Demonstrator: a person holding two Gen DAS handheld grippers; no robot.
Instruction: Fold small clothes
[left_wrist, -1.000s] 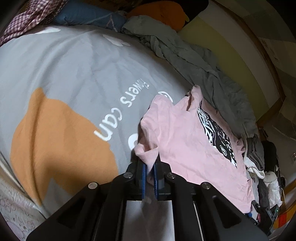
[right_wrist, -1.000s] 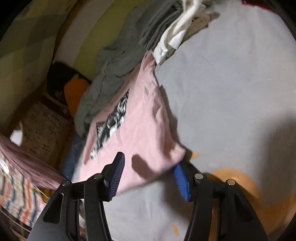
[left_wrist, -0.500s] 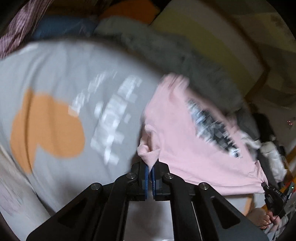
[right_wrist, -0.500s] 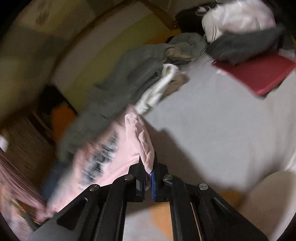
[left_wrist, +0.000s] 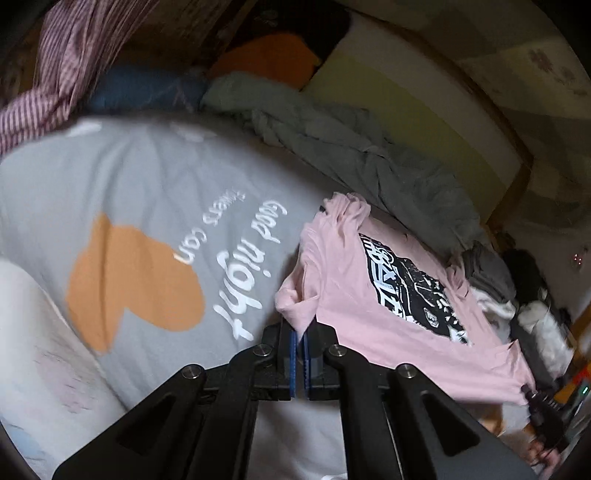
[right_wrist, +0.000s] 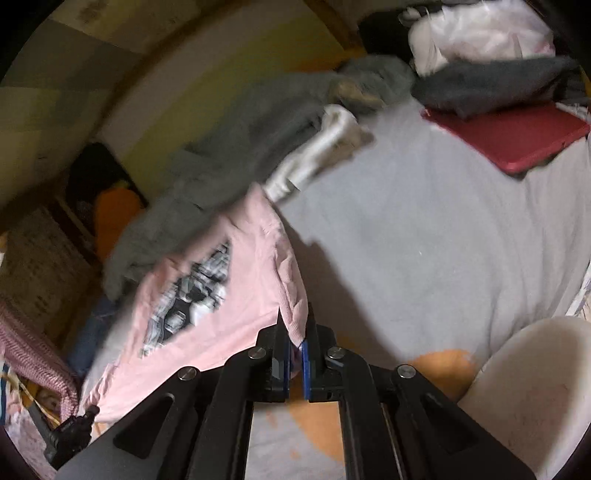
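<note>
A small pink T-shirt (left_wrist: 343, 295) with a black and white print is stretched between my two grippers above a grey bedspread (left_wrist: 147, 192). My left gripper (left_wrist: 300, 343) is shut on one corner of the shirt. My right gripper (right_wrist: 294, 350) is shut on the other corner of the pink T-shirt (right_wrist: 243, 291). The far edge of the shirt still rests near a grey garment (left_wrist: 354, 162). In the left wrist view the right gripper (left_wrist: 537, 402) shows at the shirt's far right corner.
A grey crumpled garment (right_wrist: 236, 147) lies along the yellow wall. A white cloth (right_wrist: 317, 147), a pile of grey and white clothes (right_wrist: 487, 55) and a red flat item (right_wrist: 517, 136) lie at the back right. A plaid cloth (left_wrist: 55, 74) hangs at the left.
My right gripper was open beside the shirt's corner and has shut on it. Both grippers have lifted the shirt, which now hangs taut between them.
</note>
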